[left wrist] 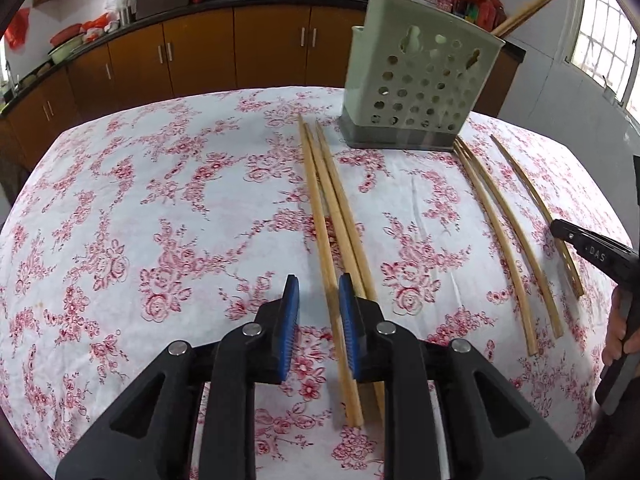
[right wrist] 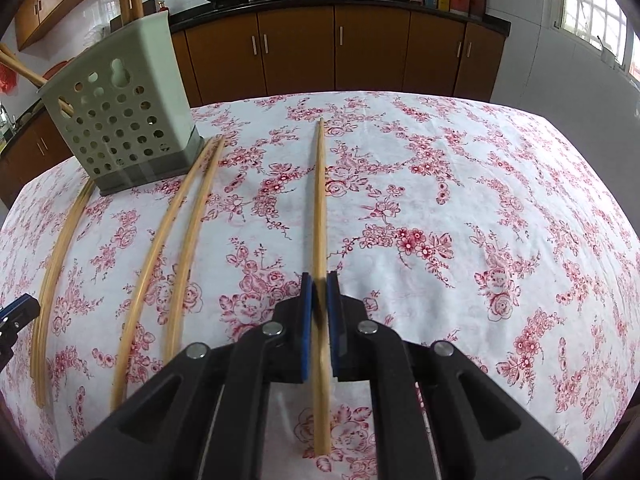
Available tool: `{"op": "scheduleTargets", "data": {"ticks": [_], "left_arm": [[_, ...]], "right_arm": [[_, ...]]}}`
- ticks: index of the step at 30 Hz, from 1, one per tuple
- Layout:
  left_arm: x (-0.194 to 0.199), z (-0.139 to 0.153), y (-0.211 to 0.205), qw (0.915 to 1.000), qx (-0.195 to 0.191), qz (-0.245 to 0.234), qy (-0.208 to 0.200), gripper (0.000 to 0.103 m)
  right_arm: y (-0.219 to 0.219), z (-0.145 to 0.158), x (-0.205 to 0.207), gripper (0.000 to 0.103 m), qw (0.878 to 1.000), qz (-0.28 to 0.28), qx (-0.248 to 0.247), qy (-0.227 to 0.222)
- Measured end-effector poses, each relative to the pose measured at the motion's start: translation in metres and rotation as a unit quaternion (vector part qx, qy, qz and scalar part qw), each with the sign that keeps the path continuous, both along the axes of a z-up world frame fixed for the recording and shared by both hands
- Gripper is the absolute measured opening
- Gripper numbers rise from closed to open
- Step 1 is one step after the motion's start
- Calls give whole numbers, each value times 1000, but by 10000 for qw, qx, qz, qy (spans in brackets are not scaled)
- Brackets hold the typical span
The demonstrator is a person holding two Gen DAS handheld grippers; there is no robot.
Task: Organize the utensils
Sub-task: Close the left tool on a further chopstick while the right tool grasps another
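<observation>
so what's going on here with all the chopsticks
A person is sorting chopsticks with a handheld gripper in each hand. The right gripper is shut on one chopstick on the floral tablecloth. The left gripper hovers open over a chopstick in a group of three. Two more lie between the groups. The perforated holder already has a few chopsticks standing in it.

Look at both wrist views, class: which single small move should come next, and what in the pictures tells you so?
Probably lift the right gripper: its pads look clamped on one chopstick lying on the tablecloth, and the perforated holder already holding chopsticks stands at the far left. The left gripper only straddles another chopstick, with gaps visible at both pads.
</observation>
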State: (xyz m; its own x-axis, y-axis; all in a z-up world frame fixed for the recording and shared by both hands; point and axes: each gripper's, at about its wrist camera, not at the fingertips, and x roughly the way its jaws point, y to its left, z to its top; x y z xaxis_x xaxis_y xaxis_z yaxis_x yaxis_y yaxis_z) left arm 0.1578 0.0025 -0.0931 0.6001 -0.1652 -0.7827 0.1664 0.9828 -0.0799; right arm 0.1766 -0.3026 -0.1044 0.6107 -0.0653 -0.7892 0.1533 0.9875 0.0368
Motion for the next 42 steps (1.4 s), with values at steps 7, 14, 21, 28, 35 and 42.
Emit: {"op": "scheduleTargets", "data": {"ticks": [7,14,21,28,35,42], "left_arm": [[7,-3,-9,10000,69,54,0,22],[18,-4,12,9983,223,538,-32,8],[20,-6,61,9971,-54,758,-78,8],[20,-4,60,9972,-9,745,-95,9],[21,-6,58,9972,-9,743,-94,9],[20,-5,61,9970,-156,750,-87,9]], "right_arm": [[6,1,0,12,9999,108,34,-13],[11,1,2,9,9997,222,-117,-48],[-9,0,4,9,9998,-37,-156,-99],[-11,-1,4,9,9998,-26,-149,-107],[-12,-2,4,10,9999,-35,-80,-116],[-16,-2,4,12,9999,-73,57,-134]]}}
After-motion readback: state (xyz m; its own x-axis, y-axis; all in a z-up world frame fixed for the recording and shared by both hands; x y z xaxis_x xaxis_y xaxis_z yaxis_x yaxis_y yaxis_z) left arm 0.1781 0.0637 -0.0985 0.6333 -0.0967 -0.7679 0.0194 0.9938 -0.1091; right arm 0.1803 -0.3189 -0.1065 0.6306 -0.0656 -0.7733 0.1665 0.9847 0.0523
